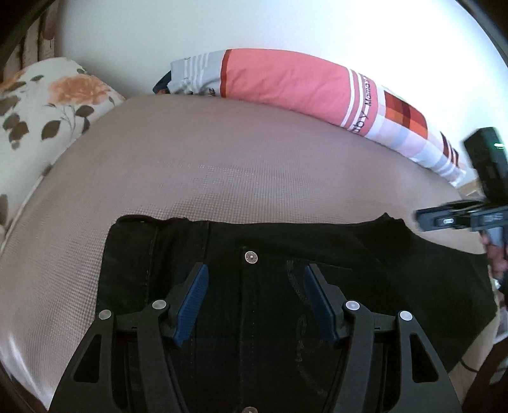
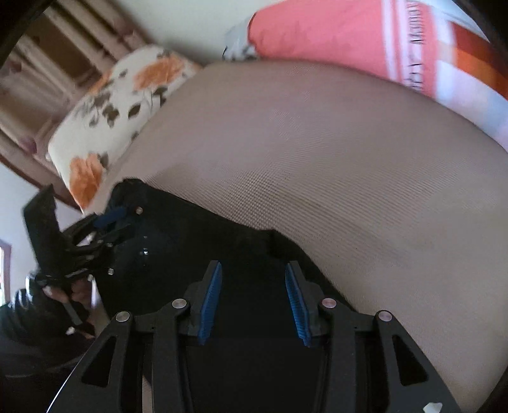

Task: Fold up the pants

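In the left wrist view, we see the left gripper [image 1: 255, 301] with its blue-padded fingers [image 1: 192, 305] spread wide, poised over the black pants [image 1: 397, 279] and pinching nothing. The pants lie flat on a beige mesh-textured bed surface [image 1: 206, 171], waistband toward the far side, with the metal waist button [image 1: 250, 256] just beyond and between the fingertips. A floral pillow [image 1: 47, 111] sits at the far left, and a pink patchwork pillow [image 1: 292, 82] runs along the far edge against the white wall [image 1: 254, 25]. The right gripper [image 1: 457, 219] appears at the right border near the pants' far right corner; it is blurred there. In the right wrist view, we see the right gripper [image 2: 252, 301] with its fingers [image 2: 211, 305] spread apart over the dark pants [image 2: 197, 228], holding nothing. The left gripper [image 2: 111, 219] is at the left, over the pants, gripped by a hand [image 2: 63, 295]. The floral pillow [image 2: 120, 104] and pink pillow [image 2: 333, 35] border the mesh surface [image 2: 333, 159].
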The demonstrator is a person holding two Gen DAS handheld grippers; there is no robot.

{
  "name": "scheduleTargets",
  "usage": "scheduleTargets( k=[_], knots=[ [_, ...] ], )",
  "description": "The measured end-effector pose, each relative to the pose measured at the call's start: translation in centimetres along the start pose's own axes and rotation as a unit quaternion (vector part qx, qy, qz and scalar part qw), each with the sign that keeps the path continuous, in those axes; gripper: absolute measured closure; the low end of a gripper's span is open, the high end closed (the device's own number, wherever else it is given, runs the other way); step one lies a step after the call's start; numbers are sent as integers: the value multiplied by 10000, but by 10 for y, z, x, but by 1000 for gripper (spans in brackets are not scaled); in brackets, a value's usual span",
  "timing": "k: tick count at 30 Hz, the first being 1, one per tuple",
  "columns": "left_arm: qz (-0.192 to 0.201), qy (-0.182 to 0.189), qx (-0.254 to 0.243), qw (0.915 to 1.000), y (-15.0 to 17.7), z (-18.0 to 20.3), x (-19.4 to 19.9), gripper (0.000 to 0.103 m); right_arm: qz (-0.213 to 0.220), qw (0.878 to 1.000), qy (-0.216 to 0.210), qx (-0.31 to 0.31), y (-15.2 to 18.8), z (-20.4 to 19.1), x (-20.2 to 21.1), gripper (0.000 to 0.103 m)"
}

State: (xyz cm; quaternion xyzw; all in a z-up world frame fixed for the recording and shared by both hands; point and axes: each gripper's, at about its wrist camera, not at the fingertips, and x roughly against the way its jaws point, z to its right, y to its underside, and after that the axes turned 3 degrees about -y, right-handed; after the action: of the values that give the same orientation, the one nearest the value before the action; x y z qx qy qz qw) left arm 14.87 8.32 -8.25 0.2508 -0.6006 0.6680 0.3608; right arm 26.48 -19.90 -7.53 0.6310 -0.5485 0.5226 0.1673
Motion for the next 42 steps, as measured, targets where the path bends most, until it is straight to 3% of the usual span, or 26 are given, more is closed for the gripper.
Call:
scheduleTargets(
  k=[6,7,8,9,14,18,21,28,34,38,42],
  knots=[
    [44,10,-235,9997,2,4,-1,40,-569,9979,-201,214,-12,10,-38,62],
    [44,31,-236,9997,2,4,-1,40,-648,9971,-317,233,-12,10,-41,66],
    [41,46,-231,9997,2,3,-1,40,-625,9967,-430,289,-11,8,-39,87],
    [39,60,-228,9997,2,3,-1,40,-533,9970,-430,354,-12,5,-37,93],
    [50,90,-181,9998,2,2,-1,40,-152,9995,-106,265,-13,8,-36,98],
    [1,-115,-405,9991,0,10,0,40,72,10000,54,-42,-14,18,-43,93],
    [63,-134,-533,9985,-4,23,8,40,322,9987,346,-195,-9,15,-28,74],
    [248,545,-1204,9909,-24,86,15,40,1032,9865,1031,-740,49,29,56,74],
    [-81,979,-1812,9785,-25,152,-25,40,804,9640,2060,-1479,119,64,78,73],
    [-304,1018,-1858,9768,-28,174,-51,40,835,9483,2375,-1933,147,85,85,74],
    [-454,775,-1895,9778,-32,182,-77,41,1030,9345,2692,-2091,156,107,92,76]
  ],
)
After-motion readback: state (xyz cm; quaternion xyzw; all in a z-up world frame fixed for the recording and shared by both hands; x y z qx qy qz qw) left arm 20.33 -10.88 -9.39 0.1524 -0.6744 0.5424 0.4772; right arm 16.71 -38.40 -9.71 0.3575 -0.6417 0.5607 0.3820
